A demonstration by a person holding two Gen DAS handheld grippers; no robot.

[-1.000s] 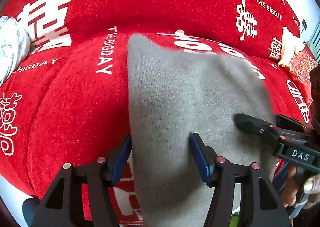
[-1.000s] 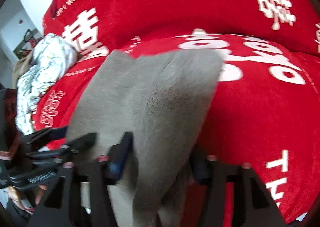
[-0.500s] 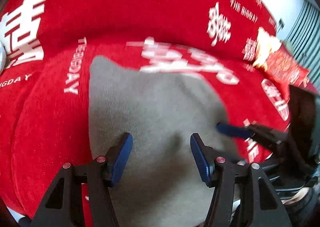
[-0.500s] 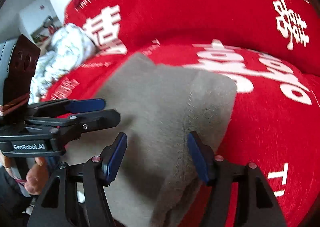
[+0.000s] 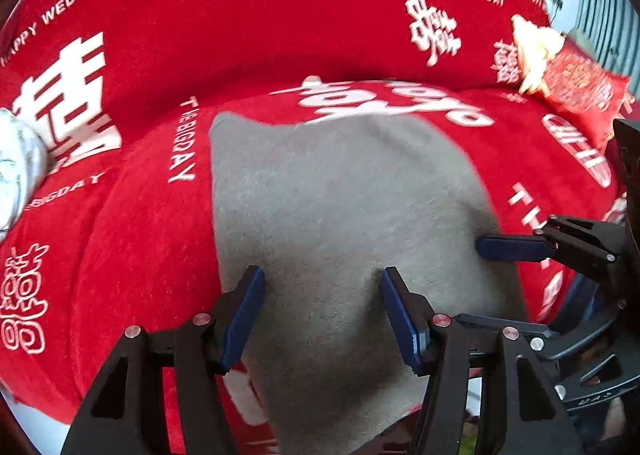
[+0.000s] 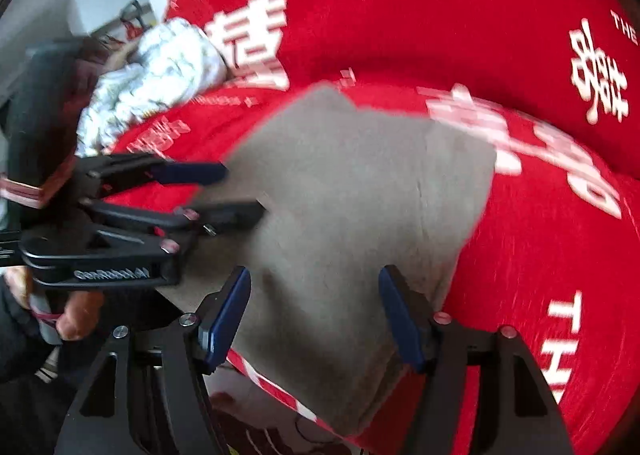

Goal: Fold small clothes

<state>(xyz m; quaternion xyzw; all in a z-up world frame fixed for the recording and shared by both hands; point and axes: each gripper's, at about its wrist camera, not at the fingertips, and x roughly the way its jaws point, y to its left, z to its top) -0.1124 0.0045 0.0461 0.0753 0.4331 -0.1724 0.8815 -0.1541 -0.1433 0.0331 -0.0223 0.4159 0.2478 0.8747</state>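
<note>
A grey knitted garment (image 5: 340, 195) lies spread flat on the red seat, its near edge drooping over the seat front. A fold line runs down its right part (image 6: 424, 175). My left gripper (image 5: 320, 279) hovers open over the near part of the cloth, its blue pads clear of it. My right gripper (image 6: 314, 275) is over the garment's right half with its jaws opening; the cloth lies beneath them and is not pinched. Each gripper shows in the other's view: the right gripper (image 5: 496, 249) at the cloth's right edge, the left gripper (image 6: 220, 191) at its left edge.
A red sofa cover (image 5: 120, 255) with white lettering covers the seat and backrest. A white patterned bundle (image 6: 152, 71) rests at the seat's left end. A red and gold cushion (image 5: 576, 83) sits at the far right. A person's hand (image 6: 76, 315) holds the left gripper.
A second ago the grey cloth stood raised between both pairs of jaws. Now it lies flat on the seat, and both grippers are free of it and have rolled slightly.
</note>
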